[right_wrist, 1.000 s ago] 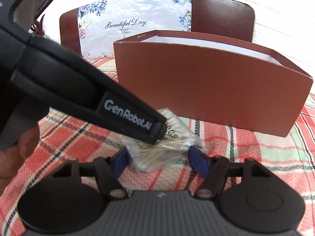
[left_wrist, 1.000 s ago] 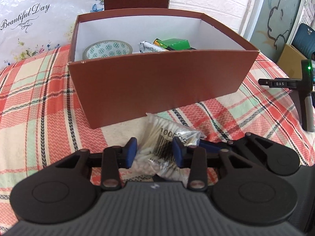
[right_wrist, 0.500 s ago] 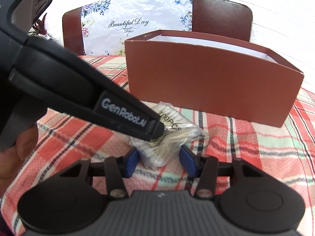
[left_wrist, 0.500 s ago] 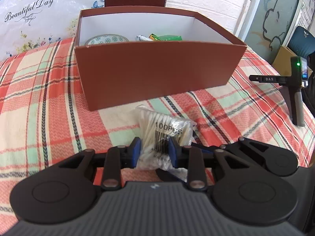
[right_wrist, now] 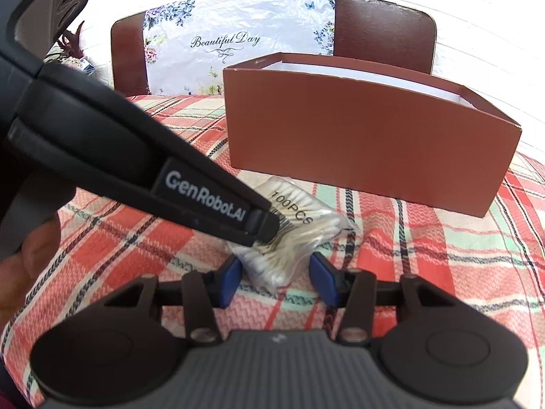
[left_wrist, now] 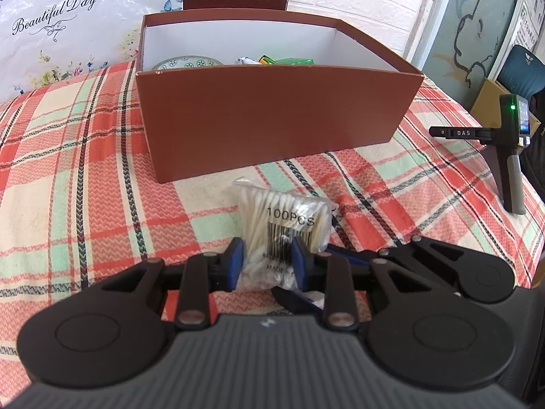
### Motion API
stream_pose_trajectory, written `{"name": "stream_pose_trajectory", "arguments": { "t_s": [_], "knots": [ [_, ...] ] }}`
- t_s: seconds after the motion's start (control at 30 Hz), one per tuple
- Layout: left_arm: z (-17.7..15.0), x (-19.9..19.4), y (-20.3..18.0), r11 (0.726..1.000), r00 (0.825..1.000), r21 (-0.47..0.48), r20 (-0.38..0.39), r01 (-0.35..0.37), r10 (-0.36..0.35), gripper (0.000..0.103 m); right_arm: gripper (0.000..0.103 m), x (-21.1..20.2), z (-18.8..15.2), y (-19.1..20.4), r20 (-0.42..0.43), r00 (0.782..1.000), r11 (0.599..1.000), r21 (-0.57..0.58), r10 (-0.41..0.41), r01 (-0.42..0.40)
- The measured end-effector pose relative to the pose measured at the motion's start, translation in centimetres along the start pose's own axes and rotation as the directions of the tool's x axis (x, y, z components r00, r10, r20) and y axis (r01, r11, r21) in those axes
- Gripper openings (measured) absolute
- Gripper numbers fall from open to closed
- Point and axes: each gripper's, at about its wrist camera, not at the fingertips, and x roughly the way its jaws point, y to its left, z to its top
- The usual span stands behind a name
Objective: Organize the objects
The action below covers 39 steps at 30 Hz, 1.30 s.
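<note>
Left gripper [left_wrist: 266, 263] pinches cotton swab bag [left_wrist: 282, 228] mid-body; right gripper [right_wrist: 276, 277] open around it. Light, soft, slippery plastic: grip bundle, not film.

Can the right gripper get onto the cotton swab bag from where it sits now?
Probably, but only partly. The right gripper is open with the cotton swab bag lying just beyond its pads on the tablecloth. But the left gripper already pinches that bag and crosses over it, crowding the approach.
</note>
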Motion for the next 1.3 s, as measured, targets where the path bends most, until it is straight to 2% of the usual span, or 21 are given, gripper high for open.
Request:
{"name": "stream_pose_trajectory", "arguments": {
  "t_s": [0.2,0.5,0.67,0.83,0.93,1.0,1.2,1.3],
  "knots": [
    [0.0,0.0,-0.1,1.0,1.0,0.007,0.0,-0.005,0.005,0.033,0.033,0.0,-0.1,0.3,0.01,1.0,1.0,-0.024,0.008,-0.008],
    [0.4,-1.1,-0.5,1.0,1.0,-0.001,-0.001,0.003,-0.003,0.03,0.027,-0.9,0.1,0.7,0.018,1.0,1.0,-0.012,0.019,-0.019],
    [2.5,-5.0,-1.1,0.998,0.992,0.013,0.111,0.058,-0.059,0.03,0.026,-4.0,1.4,0.9,0.136,0.99,0.999,-0.029,-0.03,0.034],
    [6.4,-7.3,-2.1,0.996,0.968,0.061,0.237,0.068,-0.081,0.03,0.026,-6.1,4.9,0.2,0.278,0.956,0.992,-0.045,-0.097,0.114],
    [9.5,-6.1,-2.4,0.996,0.962,0.076,0.261,0.057,-0.075,0.03,0.026,-5.3,7.4,-0.9,0.318,0.938,0.984,-0.066,-0.137,0.166],
    [11.3,-4.6,-2.4,0.996,0.965,0.072,0.252,0.056,-0.072,0.03,0.026,-4.1,8.9,-2.1,0.322,0.934,0.982,-0.053,-0.157,0.184],
    [15.0,0.3,-3.7,0.994,0.977,0.107,0.211,-0.007,-0.016,0.031,0.026,0.7,11.5,-6.3,0.275,0.941,0.979,0.015,-0.199,0.203],
    [16.1,2.6,-3.8,0.987,0.975,0.136,0.213,-0.086,0.056,0.034,0.028,3.6,12.6,-7.5,0.244,0.946,0.976,0.024,-0.215,0.215]
  ]
}}
